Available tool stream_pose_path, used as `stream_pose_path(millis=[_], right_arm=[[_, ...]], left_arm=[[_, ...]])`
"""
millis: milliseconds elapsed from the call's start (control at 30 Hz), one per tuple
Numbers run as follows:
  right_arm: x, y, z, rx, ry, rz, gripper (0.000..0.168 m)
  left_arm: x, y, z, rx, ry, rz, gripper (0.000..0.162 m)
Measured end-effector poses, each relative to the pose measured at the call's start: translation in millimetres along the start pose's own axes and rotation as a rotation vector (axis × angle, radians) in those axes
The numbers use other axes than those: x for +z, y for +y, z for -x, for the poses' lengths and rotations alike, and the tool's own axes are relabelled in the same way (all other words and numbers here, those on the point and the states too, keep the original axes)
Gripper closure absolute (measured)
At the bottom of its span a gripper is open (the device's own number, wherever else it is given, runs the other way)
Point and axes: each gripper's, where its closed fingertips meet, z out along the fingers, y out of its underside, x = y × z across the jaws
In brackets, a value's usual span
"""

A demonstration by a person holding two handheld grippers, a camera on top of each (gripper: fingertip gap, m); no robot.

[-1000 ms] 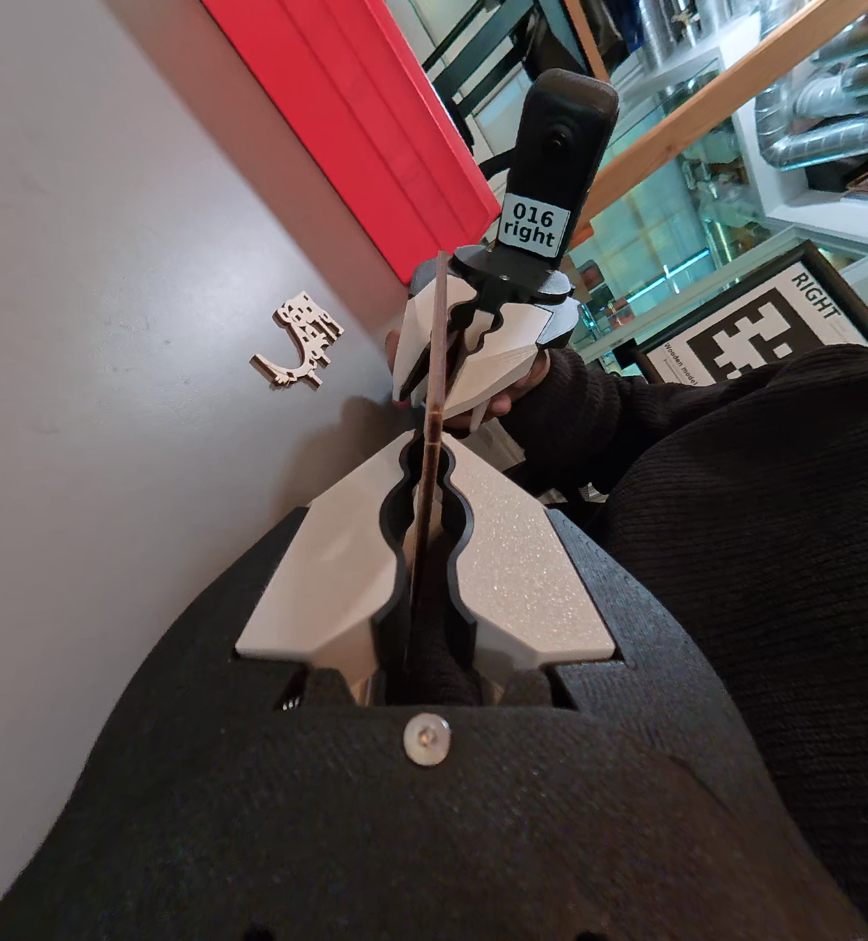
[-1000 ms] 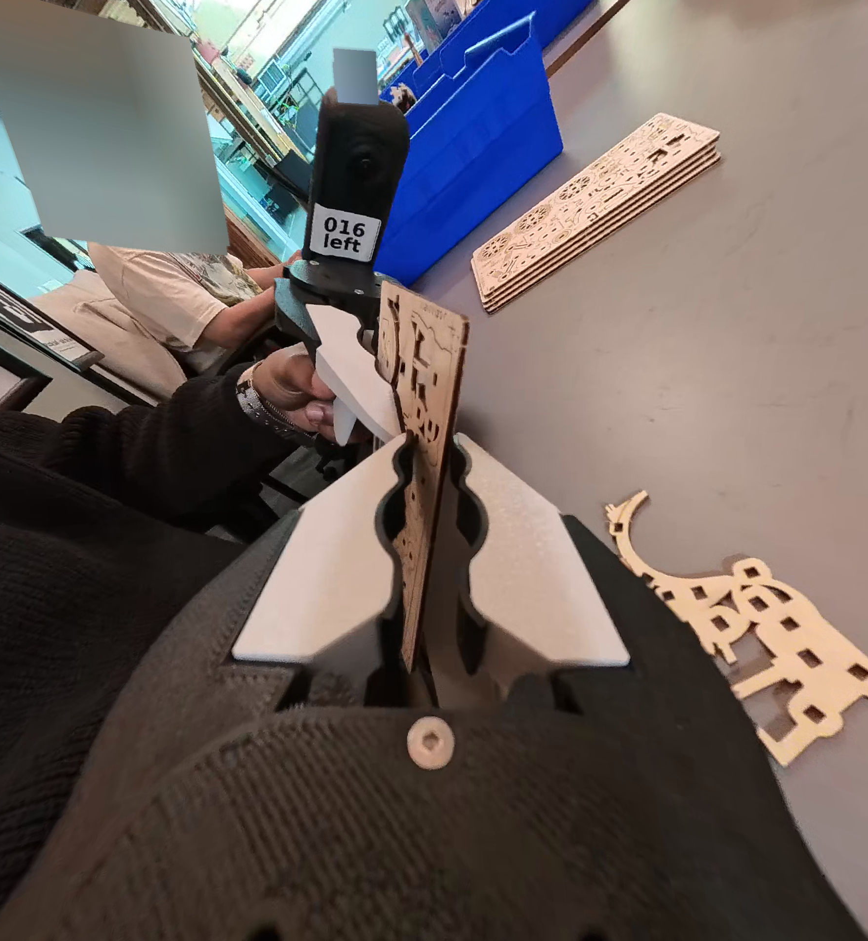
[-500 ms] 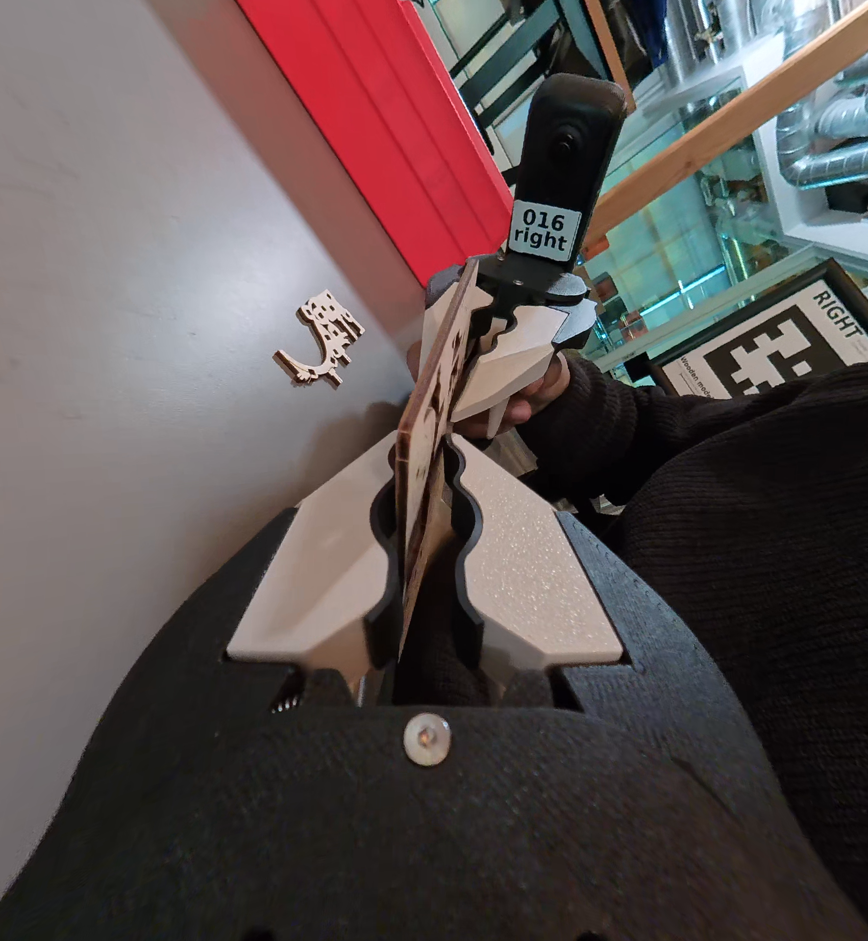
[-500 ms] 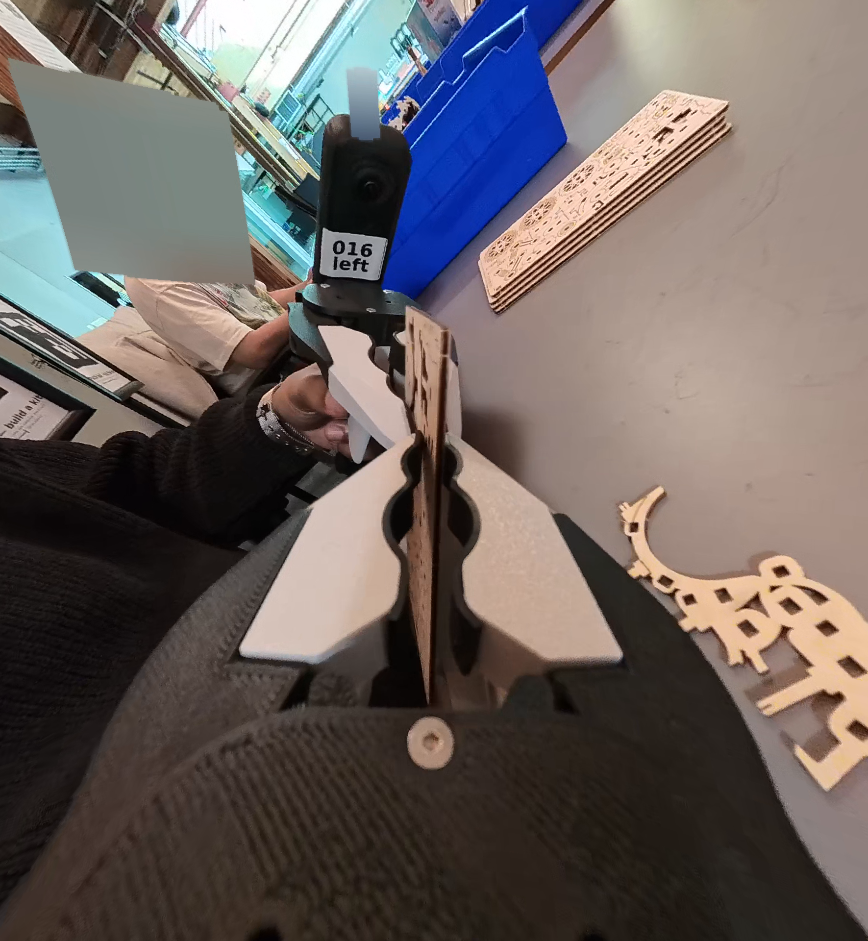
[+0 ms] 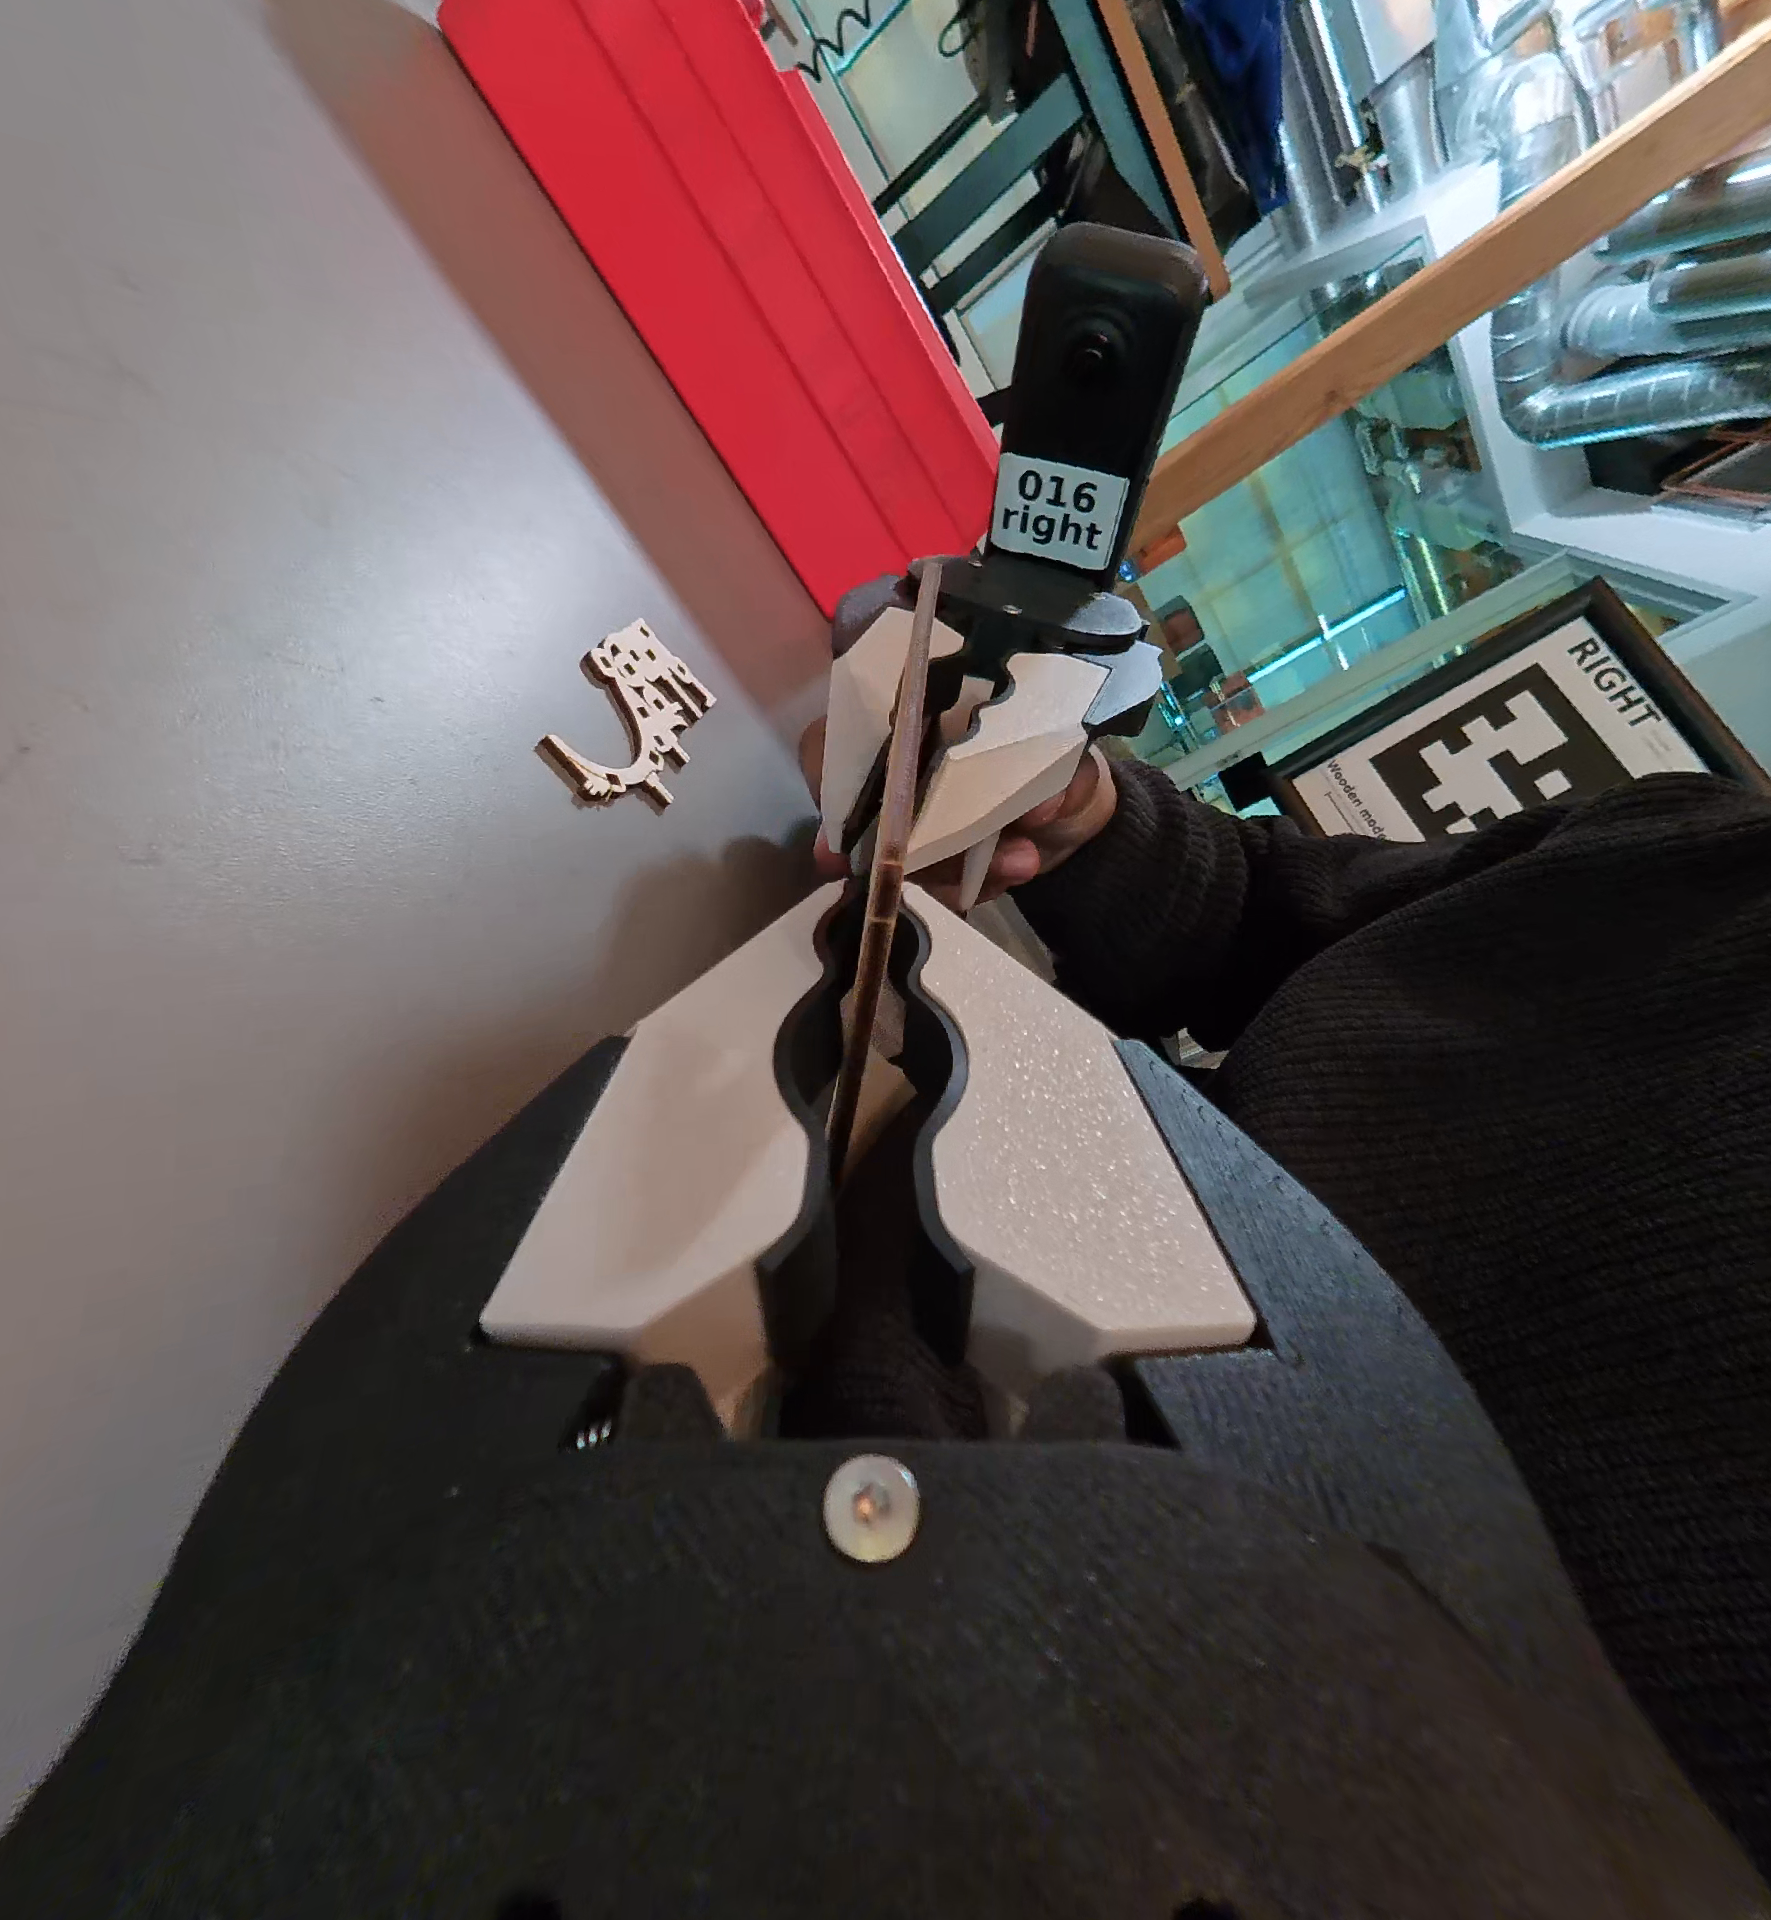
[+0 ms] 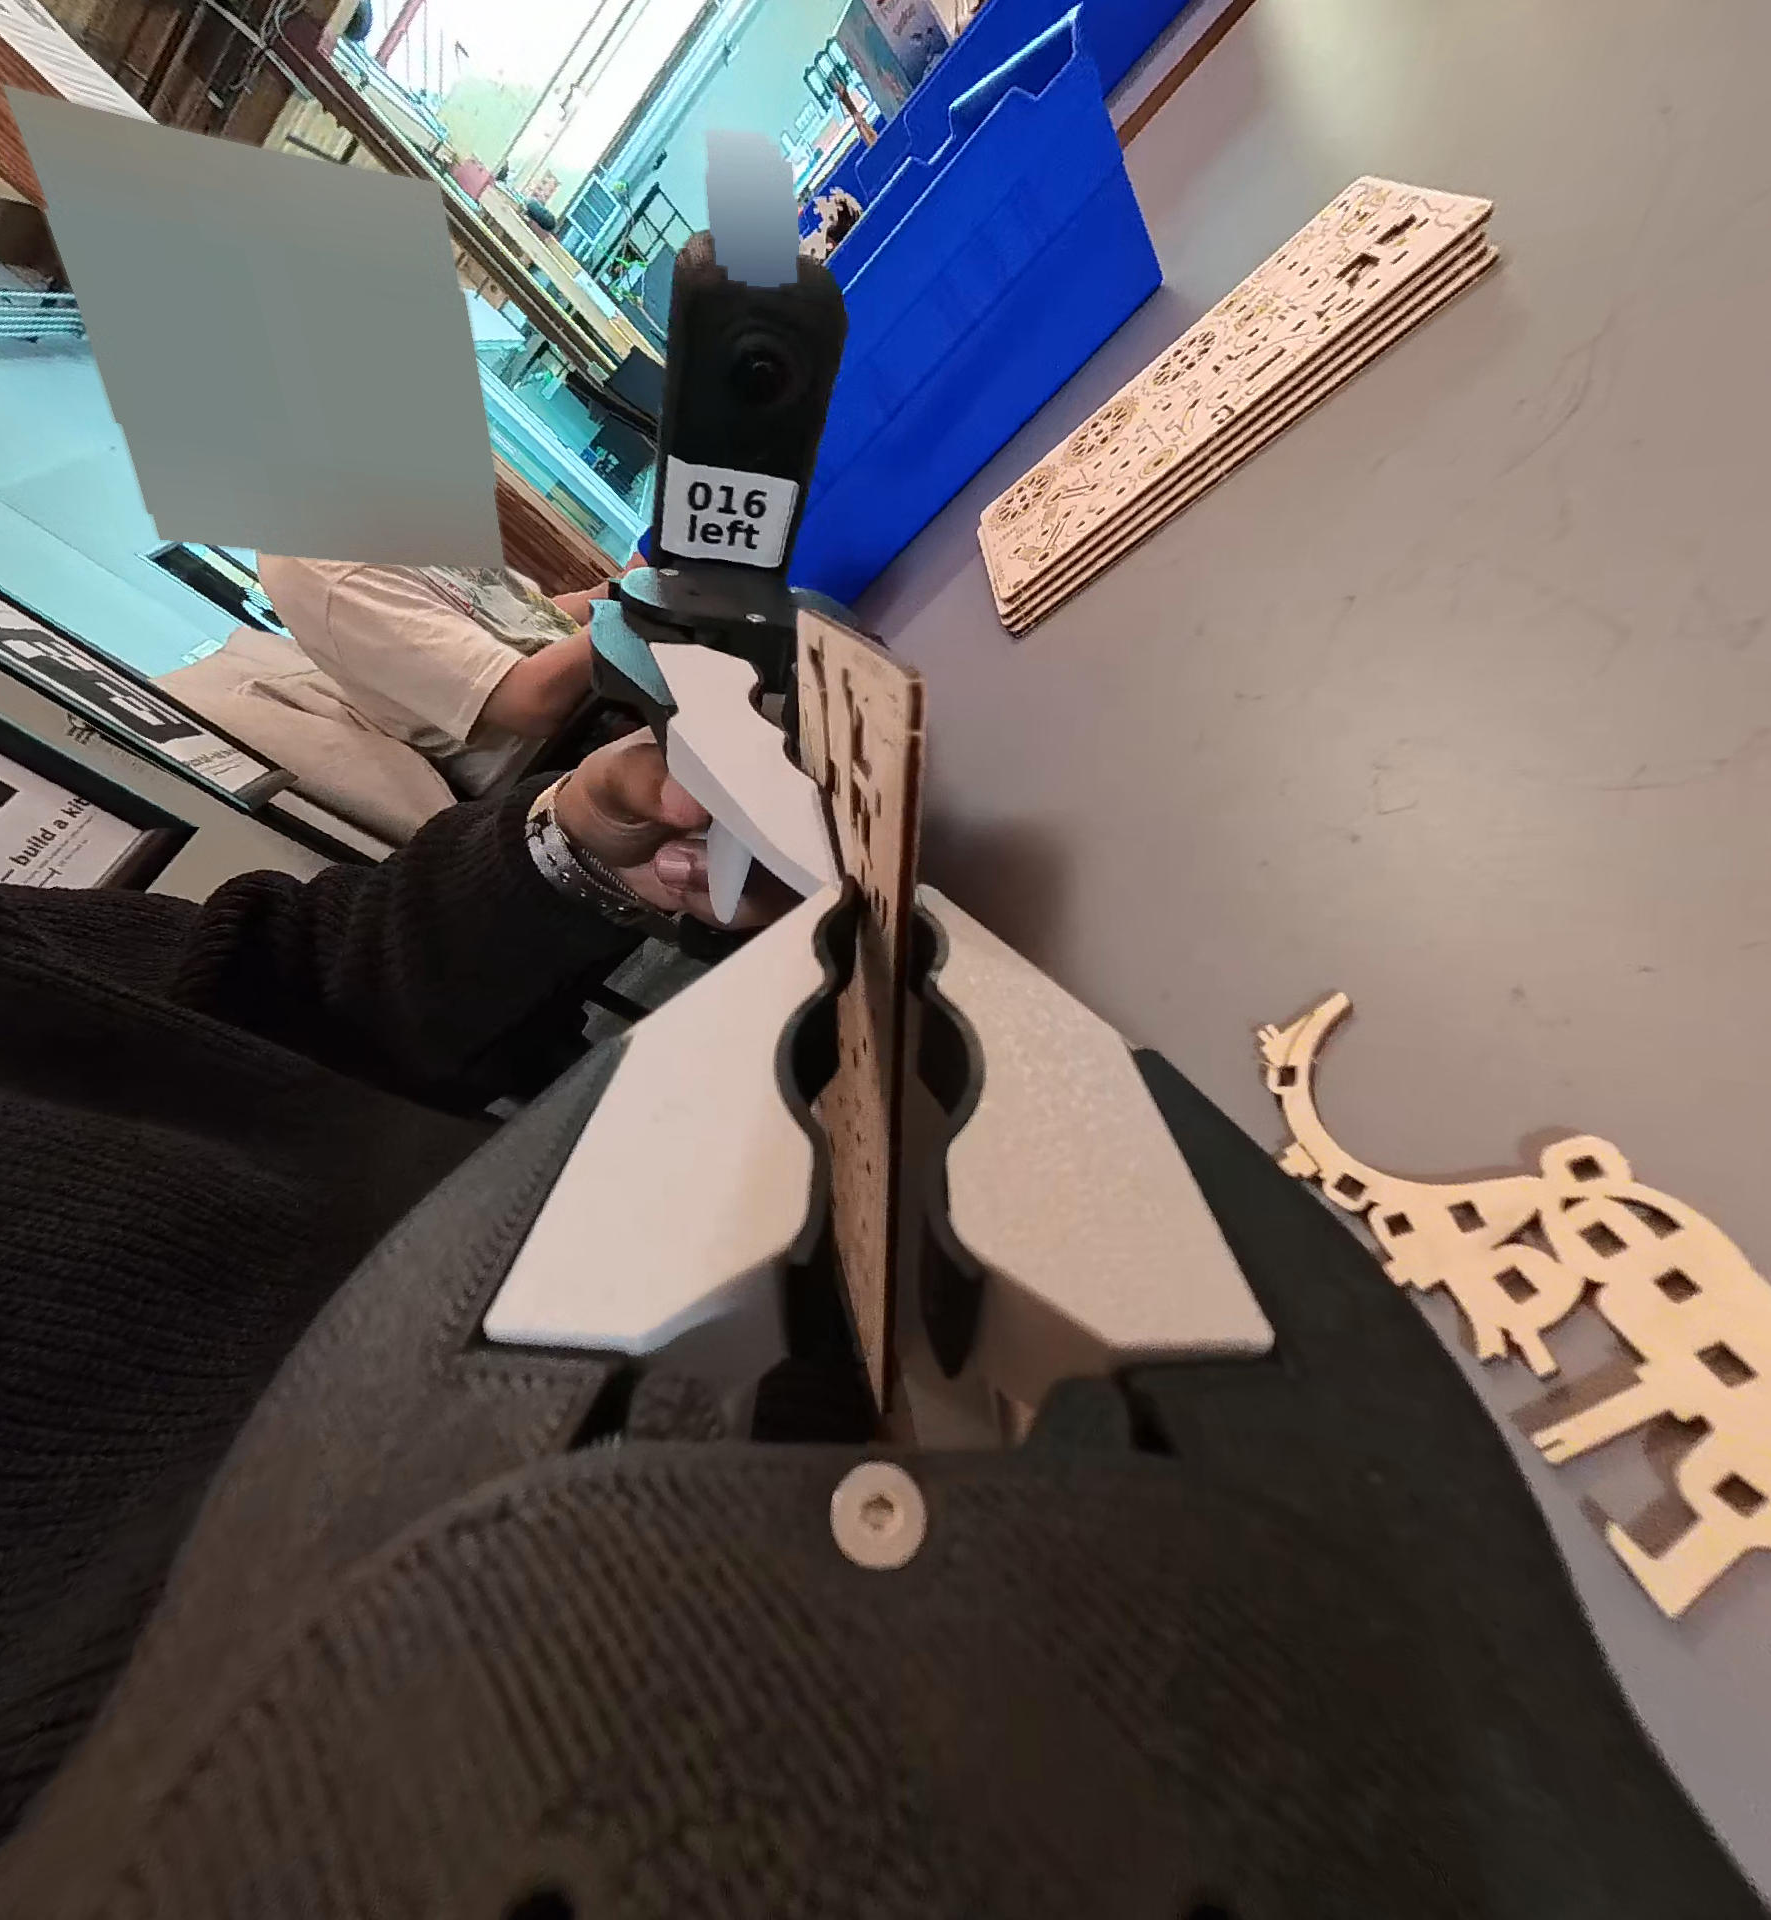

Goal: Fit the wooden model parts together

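A thin wooden part sheet [image 5: 886, 831] with cut-outs is held upright above the grey table between both grippers. My left gripper [image 5: 873, 896] is shut on one end; here the sheet is edge-on. My right gripper [image 6: 886, 899] is shut on the other end of the sheet [image 6: 860, 748], whose perforated face shows a little. Each gripper faces the other: the right one shows in the left wrist view [image 5: 902, 852], the left one in the right wrist view [image 6: 756, 810]. A cut-out wooden piece [image 6: 1587, 1299] lies flat on the table, also in the left wrist view [image 5: 632, 727].
A stack of wooden part sheets [image 6: 1234, 405] lies farther out on the table [image 6: 1483, 727], beside a blue bin [image 6: 964, 312]. A red box [image 5: 735, 281] stands at the table's edge. A seated person's sleeve and torso [image 6: 424, 644] are behind the left gripper. My left and right fingertips are right by each other. About 11 cm separates my right fingertips from the cut-out wooden piece [image 6: 1587, 1299]. Look for it in the left wrist view [image 5: 649, 681] too.
The sheet was twisted so its face showed in the left wrist view half a second ago; now it is edge-on there again. Both grippers kept their hold.
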Motion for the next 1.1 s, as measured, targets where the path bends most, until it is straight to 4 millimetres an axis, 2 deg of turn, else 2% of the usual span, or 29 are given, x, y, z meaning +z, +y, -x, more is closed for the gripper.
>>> stream_pose_path(millis=[900, 1100], right_arm=[[4.5, 1.8, -13.8, -0.054, 0.107, 0.019, 0.156], [-1.1, -9.4, -11.2, -0.033, 0.071, -0.057, 0.151]], left_arm=[[0.1, 0.2, 12.1, 0.01, -0.062, -0.004, 0.16], [-0.7, -5.8, 4.0, 0.006, -0.039, -0.033, 0.162]])
